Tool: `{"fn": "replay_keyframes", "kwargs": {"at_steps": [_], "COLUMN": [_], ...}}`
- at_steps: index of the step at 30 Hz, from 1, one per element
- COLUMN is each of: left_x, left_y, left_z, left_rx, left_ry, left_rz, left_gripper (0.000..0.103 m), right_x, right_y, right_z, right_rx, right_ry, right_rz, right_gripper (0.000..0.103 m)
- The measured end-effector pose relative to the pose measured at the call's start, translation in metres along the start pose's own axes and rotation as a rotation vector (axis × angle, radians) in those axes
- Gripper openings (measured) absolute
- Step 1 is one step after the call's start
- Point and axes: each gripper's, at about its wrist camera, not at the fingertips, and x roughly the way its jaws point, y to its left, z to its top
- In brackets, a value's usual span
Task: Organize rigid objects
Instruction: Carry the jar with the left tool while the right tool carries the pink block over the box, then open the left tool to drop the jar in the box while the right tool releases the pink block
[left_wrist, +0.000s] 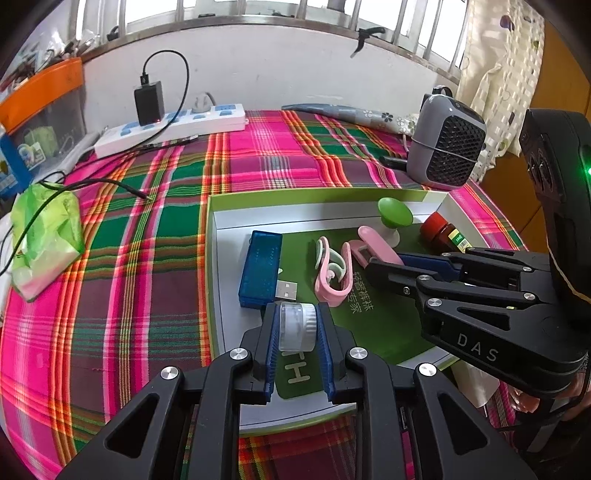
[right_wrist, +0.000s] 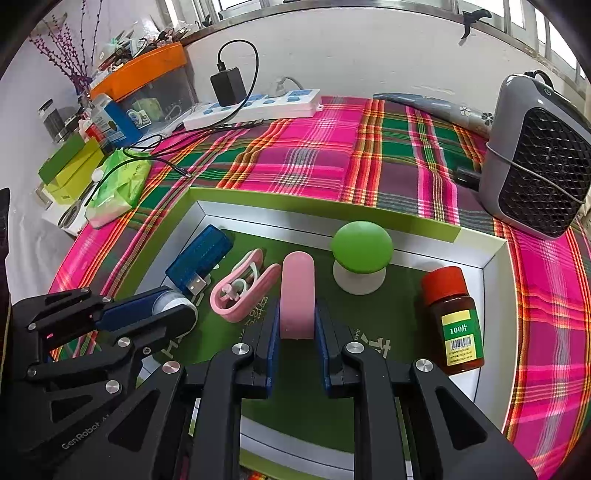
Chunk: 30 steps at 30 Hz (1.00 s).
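Observation:
A green-and-white box lid (left_wrist: 214, 221) (right_wrist: 495, 258) lies on the plaid cloth. My left gripper (left_wrist: 297, 326) is shut on a small clear jar with a white cap (left_wrist: 297, 325) above the lid's near left part; it also shows in the right wrist view (right_wrist: 170, 302). My right gripper (right_wrist: 297, 321) is shut on a pink clip case (right_wrist: 297, 295) (left_wrist: 373, 240) inside the lid. In the lid lie a blue USB device (left_wrist: 260, 267) (right_wrist: 201, 256), a pink curled clip (left_wrist: 330, 275) (right_wrist: 243, 291), a green mushroom holder (left_wrist: 394, 214) (right_wrist: 361, 251) and a brown red-capped bottle (right_wrist: 454, 321) (left_wrist: 441, 230).
A grey heater (right_wrist: 535, 158) (left_wrist: 447, 144) stands at the right. A white power strip with black charger (left_wrist: 177, 125) (right_wrist: 255, 105) runs along the back wall. A green tissue pack (left_wrist: 44, 236) (right_wrist: 118, 184) and cables lie left. Boxes and clutter (right_wrist: 74, 162) crowd the far left.

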Motion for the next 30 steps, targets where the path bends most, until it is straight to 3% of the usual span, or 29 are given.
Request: {"fn": "replay_keyframes", "kwargs": {"at_steps": [14, 20, 30], "left_x": [0.0, -0.006, -0.024], "left_y": [-0.003, -0.003, -0.005], "left_z": [0.0, -0.001, -0.006], "left_rx": [0.006, 0.005, 0.015], "left_ry": [0.001, -0.011, -0.035], "left_rz": [-0.012, -0.006, 0.006], "left_gripper": [0.026, 0.034, 0.037], "right_x": [0.0, -0.003, -0.018], "right_y": [-0.001, 0.0, 0.003], "right_z": [0.0, -0.001, -0.006], "right_rx": [0.013, 0.009, 0.022], "right_ry": [-0.003, -0.013, -0.04], "right_rz": [-0.01, -0.008, -0.011], "right_gripper": [0.019, 0.019, 0.032]}}
